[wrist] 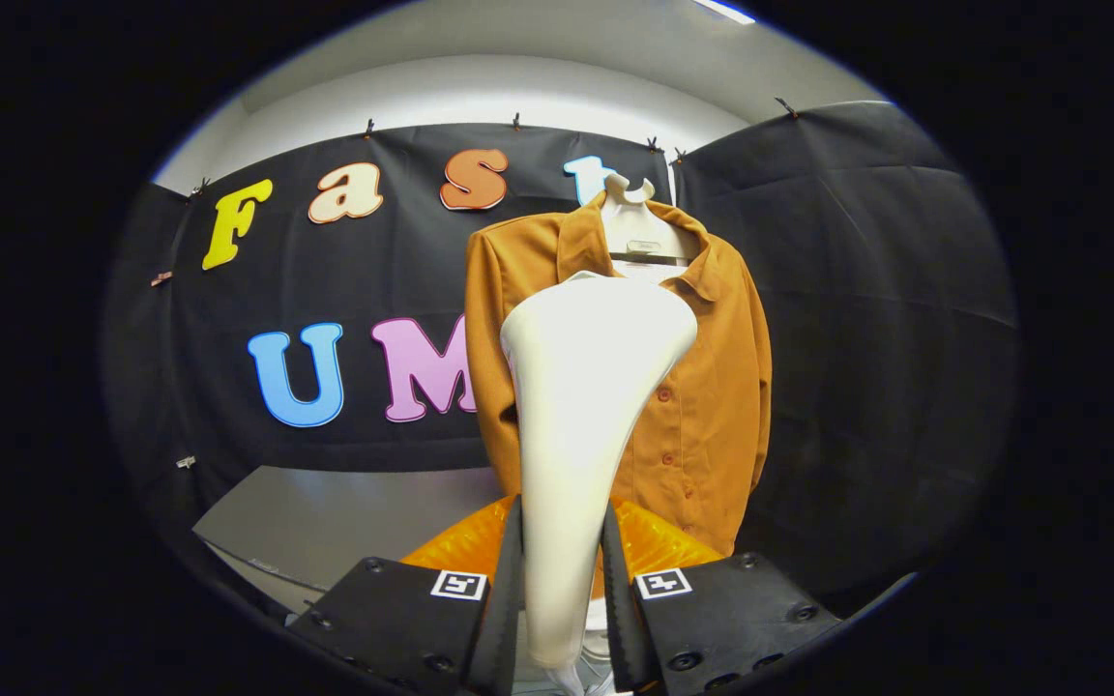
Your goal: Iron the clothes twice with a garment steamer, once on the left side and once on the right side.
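We see our gripper (562,580) with its two black fingers (504,590) pressed against the slim handle of a smooth, glossy white garment steamer (581,406), pinching it from both sides. The steamer rises from between the fingers and flares into a broad, rounded head. Just beyond it hangs a matte, rust-orange button-front shirt (702,387) with a collar, draped on a pale hanger (636,227). A flat grey table (325,522) sits lower, beside the shirt.
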{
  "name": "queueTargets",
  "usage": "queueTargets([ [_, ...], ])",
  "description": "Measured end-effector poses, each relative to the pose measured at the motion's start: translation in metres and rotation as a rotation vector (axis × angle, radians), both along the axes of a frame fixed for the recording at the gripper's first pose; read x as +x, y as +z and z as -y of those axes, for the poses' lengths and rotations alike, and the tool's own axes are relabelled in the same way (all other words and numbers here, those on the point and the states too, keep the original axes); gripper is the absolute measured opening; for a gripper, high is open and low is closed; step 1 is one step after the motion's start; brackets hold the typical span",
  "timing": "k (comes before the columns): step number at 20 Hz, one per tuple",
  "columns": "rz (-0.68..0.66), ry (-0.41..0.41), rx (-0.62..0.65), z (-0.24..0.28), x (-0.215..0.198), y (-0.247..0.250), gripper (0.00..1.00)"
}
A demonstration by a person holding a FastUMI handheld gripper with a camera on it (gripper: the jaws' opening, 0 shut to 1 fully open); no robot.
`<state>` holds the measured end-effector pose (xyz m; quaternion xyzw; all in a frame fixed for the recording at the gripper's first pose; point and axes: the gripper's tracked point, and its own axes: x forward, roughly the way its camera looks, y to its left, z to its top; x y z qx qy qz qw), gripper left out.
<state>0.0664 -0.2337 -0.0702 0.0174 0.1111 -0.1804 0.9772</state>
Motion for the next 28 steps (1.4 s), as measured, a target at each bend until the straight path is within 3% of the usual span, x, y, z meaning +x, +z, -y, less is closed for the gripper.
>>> queueTargets([
  [7,-0.039,0.138,0.03,0.045,0.065,-0.022,0.41],
  [14,-0.084,0.266,0.117,0.061,0.095,-0.053,0.42],
  [28,-0.308,0.326,0.337,0.073,0.087,-0.167,0.42],
])
